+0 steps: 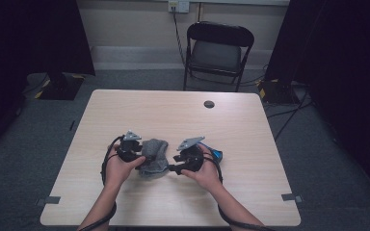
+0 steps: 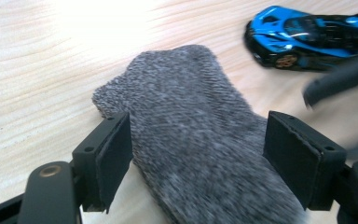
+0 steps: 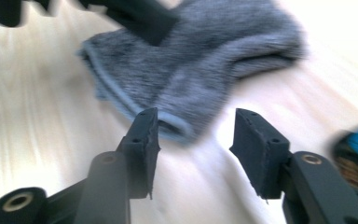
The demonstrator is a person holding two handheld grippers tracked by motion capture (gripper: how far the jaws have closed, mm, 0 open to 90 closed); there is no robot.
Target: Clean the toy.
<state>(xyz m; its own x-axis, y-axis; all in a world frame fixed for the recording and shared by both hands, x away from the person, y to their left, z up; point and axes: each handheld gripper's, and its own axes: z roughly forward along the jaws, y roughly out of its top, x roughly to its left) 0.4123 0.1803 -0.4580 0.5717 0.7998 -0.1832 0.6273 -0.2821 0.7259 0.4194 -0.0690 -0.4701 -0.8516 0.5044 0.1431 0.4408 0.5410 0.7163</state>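
Observation:
A grey knitted sock [image 1: 153, 155] lies on the wooden table [image 1: 173, 113] between the two hand-held grippers. My left gripper [image 1: 136, 155] stands open at the sock's left. In the left gripper view its jaws [image 2: 198, 154] straddle the sock [image 2: 186, 107], and no pad visibly presses on it. My right gripper [image 1: 173, 168] is open at the sock's right. In the right gripper view its jaws [image 3: 196, 128] sit just short of the sock's hemmed cuff [image 3: 168, 119], with nothing between them. A blue toy car [image 1: 216, 155] [image 2: 307, 35] rests behind the right hand.
A black folding chair [image 1: 217, 48] stands beyond the table's far edge. A round cable hole [image 1: 209, 104] sits near the table's far side. Dark stands and cables are on the floor to both sides. Bare tabletop stretches beyond the sock.

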